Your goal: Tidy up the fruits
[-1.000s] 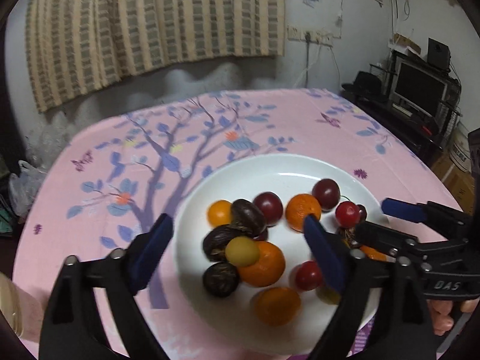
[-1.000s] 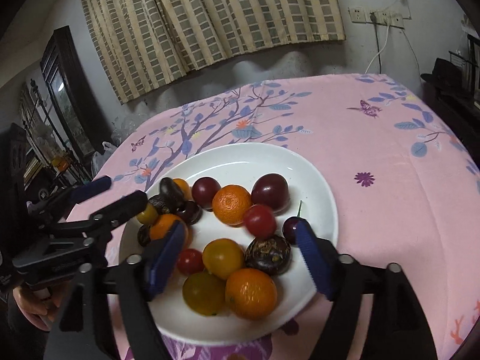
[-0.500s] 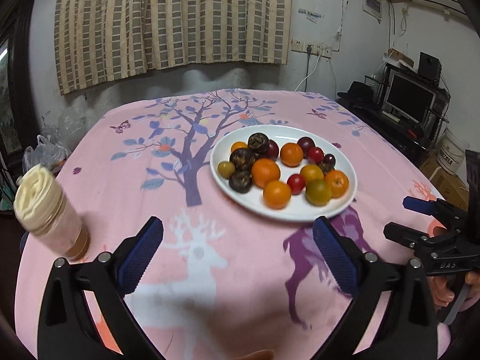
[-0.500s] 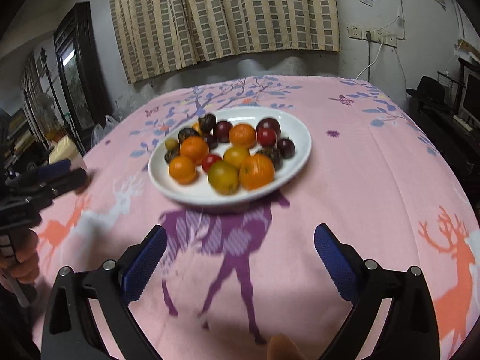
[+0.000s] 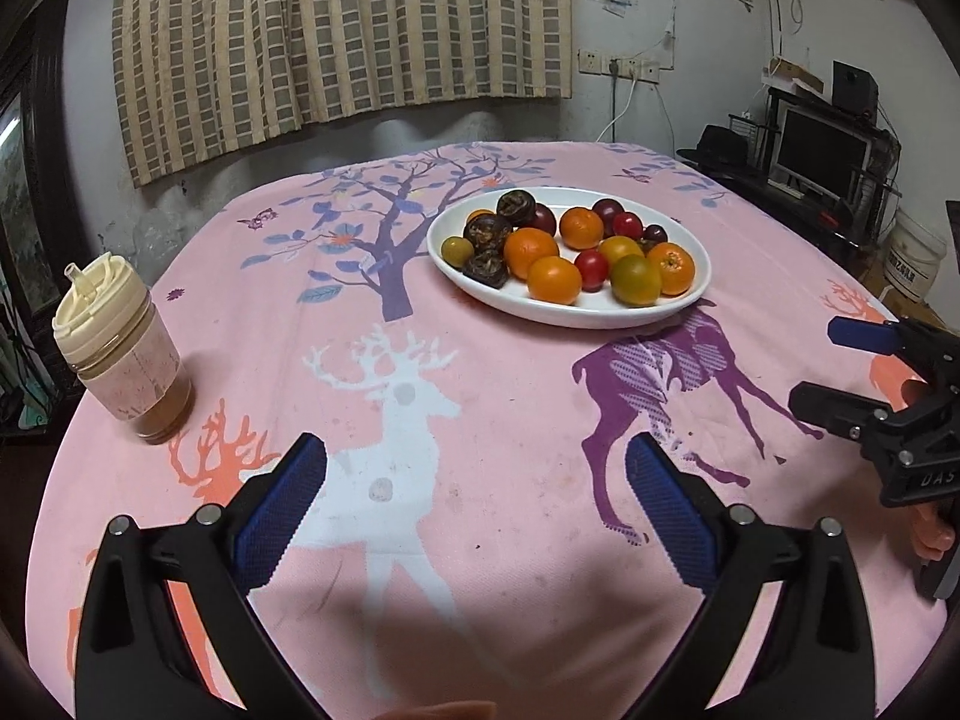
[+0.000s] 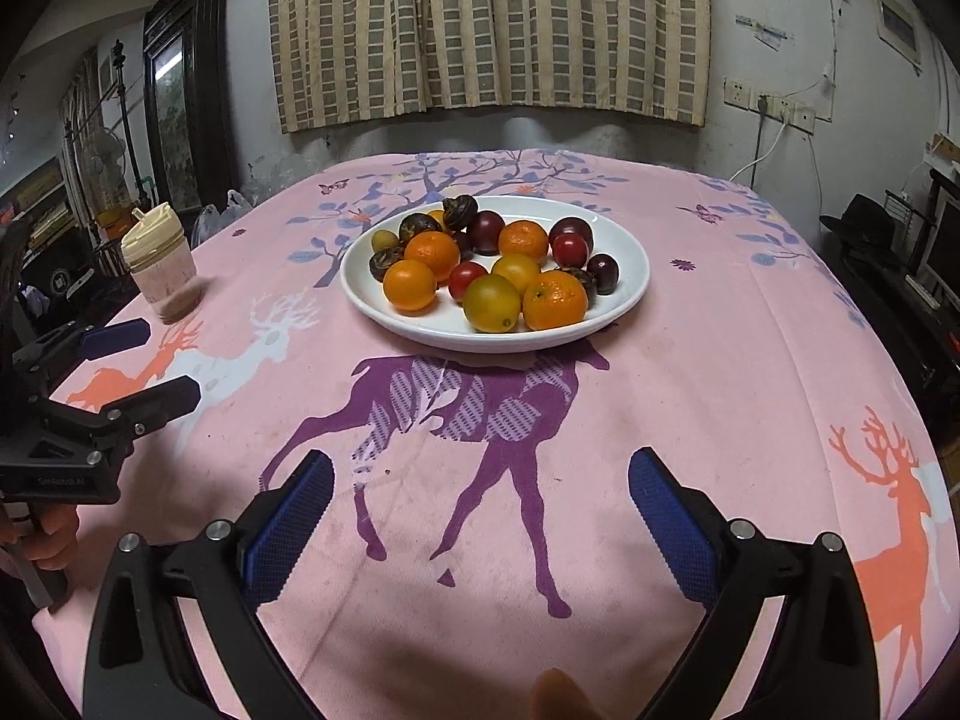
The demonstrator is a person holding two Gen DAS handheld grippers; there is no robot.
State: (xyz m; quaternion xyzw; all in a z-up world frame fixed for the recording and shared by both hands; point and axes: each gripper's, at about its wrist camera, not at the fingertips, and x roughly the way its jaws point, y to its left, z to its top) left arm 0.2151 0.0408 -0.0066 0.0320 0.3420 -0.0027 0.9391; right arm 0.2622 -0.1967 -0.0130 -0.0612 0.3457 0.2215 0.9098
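Observation:
A white oval plate [image 5: 576, 313] [image 6: 630, 246] sits past the middle of the pink table, holding several fruits: oranges [image 5: 530, 252] [image 6: 554, 300], red and dark plums [image 6: 570, 250], brown passion fruits [image 5: 487, 232] and a yellow-green fruit [image 6: 491, 303]. My left gripper [image 5: 474, 501] is open and empty over the white deer print, well short of the plate; it also shows in the right wrist view [image 6: 144, 363]. My right gripper [image 6: 480, 507] is open and empty over the purple deer print; it also shows in the left wrist view [image 5: 840, 366].
A lidded jar with a cream cap [image 5: 123, 354] [image 6: 161, 267] stands at the table's left edge. A wall with a striped curtain [image 6: 489, 30] is behind the table. A desk with a monitor [image 5: 822, 150] stands at the right.
Both grippers have pulled back from right over the plate toward the table's near edge. The plate and fruits now lie far ahead. Both stay open and empty.

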